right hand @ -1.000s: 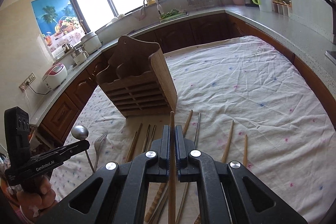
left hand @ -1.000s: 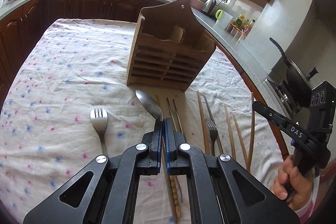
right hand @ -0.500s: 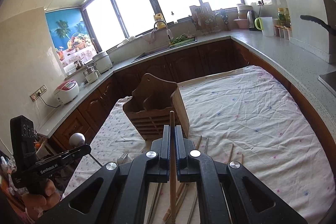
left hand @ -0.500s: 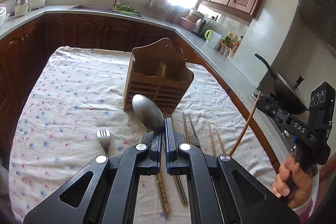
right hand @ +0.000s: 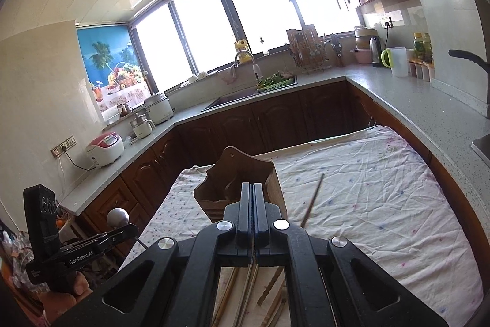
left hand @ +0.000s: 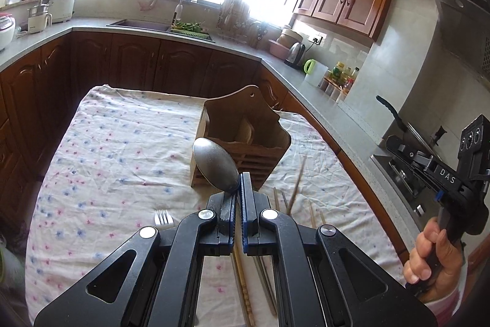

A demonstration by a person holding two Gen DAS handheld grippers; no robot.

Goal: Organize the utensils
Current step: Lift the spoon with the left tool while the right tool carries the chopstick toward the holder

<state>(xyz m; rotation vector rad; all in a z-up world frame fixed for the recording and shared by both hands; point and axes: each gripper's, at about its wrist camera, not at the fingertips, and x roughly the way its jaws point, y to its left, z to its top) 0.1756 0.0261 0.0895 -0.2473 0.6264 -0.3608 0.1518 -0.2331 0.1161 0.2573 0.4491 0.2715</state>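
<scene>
**Left wrist view: spoon gripped, caddy ahead, one hand with nothing to show**

Closest to us, the left gripper has its jaws drawn almost together on the neck of a dull grey steel spoon, whose bowl stands up and leans left of the fingertips. Under the gripper, on the flowered white tablecloth, lie a steel fork and several loose wooden chopsticks. One more slim wooden chopstick slants just right of the jaws (we cannot tell whether it rests on the cloth or is off it). Beyond stands the brown slatted wooden utensil caddy, with its open compartments on top, near the spoon but not touching it.

From the right wrist view, the right gripper has its jaws pressed fully together, and we see nothing held between them. The slanted chopstick shows beside it, apart from the fingers, and the caddy sits just past the tips.

We judge the spoon is headed for a caddy compartment. The grip is narrow and close to the heavy bowl, so the spoon could pivot in the jaws. The spoon could also catch the rim, which might shove or tip the caddy. The right jaws must open before any pickup, or they will only push chopsticks around.
</scene>
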